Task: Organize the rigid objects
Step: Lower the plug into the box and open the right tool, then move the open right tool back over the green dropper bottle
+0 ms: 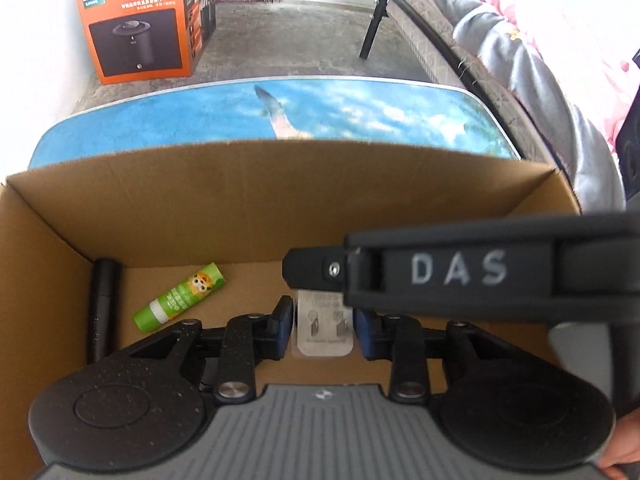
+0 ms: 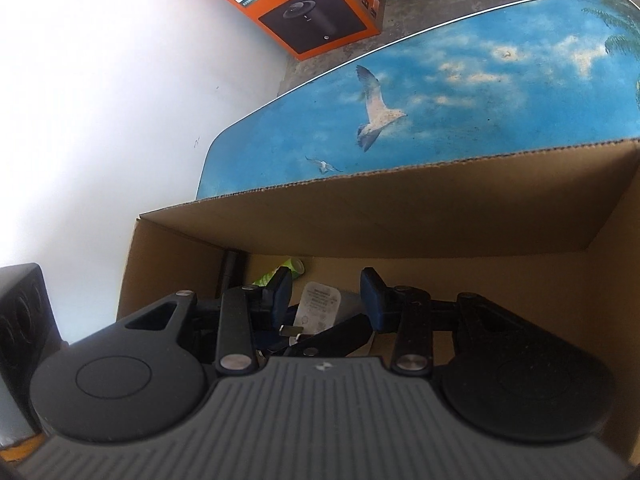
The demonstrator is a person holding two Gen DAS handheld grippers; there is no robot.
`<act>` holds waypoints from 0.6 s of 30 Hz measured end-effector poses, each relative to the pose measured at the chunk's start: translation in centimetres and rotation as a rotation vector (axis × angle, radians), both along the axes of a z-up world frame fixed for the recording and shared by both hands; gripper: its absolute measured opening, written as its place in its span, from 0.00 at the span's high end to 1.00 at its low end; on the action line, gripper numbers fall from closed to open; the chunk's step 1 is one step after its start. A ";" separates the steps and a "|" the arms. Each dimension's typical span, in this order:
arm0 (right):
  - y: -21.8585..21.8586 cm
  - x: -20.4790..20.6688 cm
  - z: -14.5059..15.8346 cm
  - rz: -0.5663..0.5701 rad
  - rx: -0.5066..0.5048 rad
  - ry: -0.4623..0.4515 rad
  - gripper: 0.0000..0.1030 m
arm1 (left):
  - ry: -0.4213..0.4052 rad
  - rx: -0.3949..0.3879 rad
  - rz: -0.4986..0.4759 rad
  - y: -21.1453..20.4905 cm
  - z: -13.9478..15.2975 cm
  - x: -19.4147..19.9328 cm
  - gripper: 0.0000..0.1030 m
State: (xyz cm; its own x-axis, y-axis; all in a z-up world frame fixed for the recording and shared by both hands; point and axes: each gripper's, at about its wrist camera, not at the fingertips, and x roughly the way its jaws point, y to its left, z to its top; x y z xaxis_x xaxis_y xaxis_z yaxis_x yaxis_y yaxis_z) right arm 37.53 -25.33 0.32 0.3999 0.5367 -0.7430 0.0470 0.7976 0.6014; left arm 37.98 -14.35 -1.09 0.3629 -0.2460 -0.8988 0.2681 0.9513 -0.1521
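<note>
Both grippers reach down into an open cardboard box [image 1: 256, 184] on the blue sky-print table [image 1: 360, 112]. A white plug adapter [image 1: 322, 330] lies on the box floor between the blue pads of my left gripper [image 1: 322, 326], whose jaws stand a little wider than it. My right gripper's finger [image 1: 320, 269], marked DAS, crosses just above it. In the right wrist view the adapter [image 2: 320, 306] lies between the spread fingers of my right gripper [image 2: 326, 300], which is open and empty. A green glue stick [image 1: 180, 298] and a black tube [image 1: 103, 308] lie at the box's left.
An orange Philips carton [image 1: 140, 28] stands on the concrete floor beyond the table, by the white wall. A bed with grey and pink bedding [image 1: 540, 60] runs along the right. A black speaker-like box [image 2: 20, 320] is at the left edge of the right wrist view.
</note>
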 end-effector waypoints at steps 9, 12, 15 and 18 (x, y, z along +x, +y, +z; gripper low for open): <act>-1.2 -4.0 6.3 -0.029 -0.030 -0.162 0.60 | -0.065 -0.055 0.002 1.5 4.5 -2.7 0.33; -2.1 -7.2 9.5 -0.037 -0.017 -0.256 0.59 | -0.103 -0.088 -0.011 2.8 6.7 -4.8 0.23; -3.1 -11.5 12.6 -0.038 -0.001 -0.359 0.58 | -0.154 -0.106 -0.025 4.3 8.6 -8.0 0.20; -3.8 -16.1 14.9 -0.041 0.005 -0.447 0.57 | -0.228 -0.099 -0.047 5.6 9.9 -12.0 0.15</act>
State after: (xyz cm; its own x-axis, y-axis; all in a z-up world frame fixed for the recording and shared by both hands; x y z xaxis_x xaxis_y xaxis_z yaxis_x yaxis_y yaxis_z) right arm 21.43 -29.10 15.22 0.7025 0.5168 -0.4893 -0.1868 0.7973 0.5739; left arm 25.98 -8.72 8.79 0.5394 -0.3501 -0.7658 0.3493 0.9206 -0.1749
